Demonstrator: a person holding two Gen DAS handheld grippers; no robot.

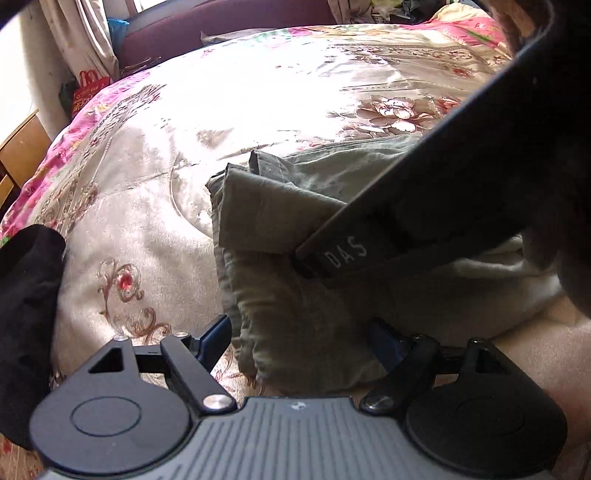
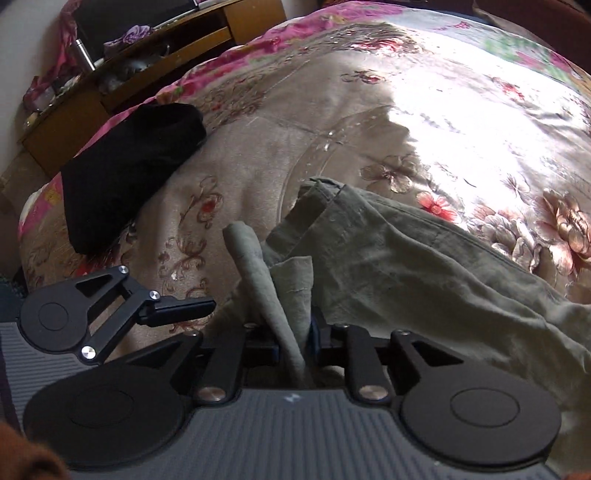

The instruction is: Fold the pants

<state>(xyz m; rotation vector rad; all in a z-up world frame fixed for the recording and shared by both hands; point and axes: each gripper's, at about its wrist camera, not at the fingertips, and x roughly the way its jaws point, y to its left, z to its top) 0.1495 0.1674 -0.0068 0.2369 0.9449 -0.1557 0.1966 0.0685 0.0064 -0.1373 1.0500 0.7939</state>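
Observation:
Olive-green pants (image 1: 295,206) lie bunched on a floral bedspread (image 1: 184,110). My left gripper (image 1: 299,336) is open, its blue-padded fingers (image 1: 214,338) straddling the near edge of the pants without pinching it. The body of the right gripper (image 1: 461,177) crosses this view from the upper right, its tip on the cloth. In the right wrist view the pants (image 2: 406,266) spread to the right, and my right gripper (image 2: 295,339) is shut on a bunched fold of them that stands up between the fingers. The left gripper (image 2: 110,314) shows at the lower left, one finger out over the bedspread.
A folded black garment (image 2: 129,170) lies on the bedspread (image 2: 406,110) to the left, also at the left edge of the left wrist view (image 1: 26,314). A wooden shelf unit (image 2: 122,74) stands beyond the bed. A maroon headboard (image 1: 221,29) and curtains are at the far side.

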